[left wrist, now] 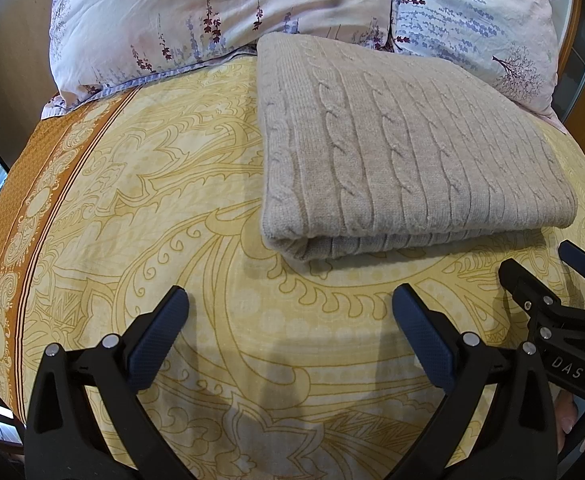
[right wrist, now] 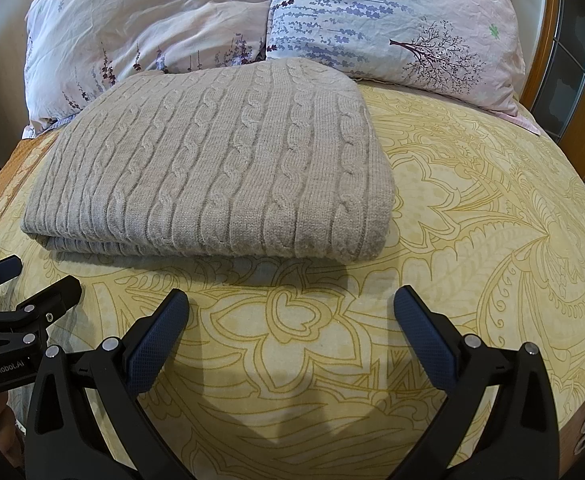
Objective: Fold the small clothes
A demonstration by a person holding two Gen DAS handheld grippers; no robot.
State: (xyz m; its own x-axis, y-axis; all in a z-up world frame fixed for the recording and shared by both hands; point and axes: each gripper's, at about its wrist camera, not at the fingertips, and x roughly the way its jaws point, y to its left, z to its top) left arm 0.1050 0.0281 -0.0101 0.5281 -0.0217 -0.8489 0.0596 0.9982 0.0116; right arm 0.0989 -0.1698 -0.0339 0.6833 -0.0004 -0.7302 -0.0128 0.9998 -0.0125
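Note:
A beige cable-knit sweater [left wrist: 404, 152] lies folded into a neat rectangle on the yellow patterned bedspread [left wrist: 152, 200]; it also shows in the right wrist view [right wrist: 220, 168]. My left gripper [left wrist: 290, 308] is open and empty, hovering above the bedspread a little short of the sweater's near folded edge. My right gripper [right wrist: 290, 308] is open and empty too, just in front of the sweater's near edge. The right gripper shows at the right edge of the left wrist view [left wrist: 540, 280], and the left gripper shows at the left edge of the right wrist view [right wrist: 24, 284].
Two floral pillows [left wrist: 212, 12] [right wrist: 392, 20] lie behind the sweater against the headboard. An orange border strip [left wrist: 24, 200] runs along the bed's left side. A wooden bed frame [right wrist: 564, 80] rises at the right.

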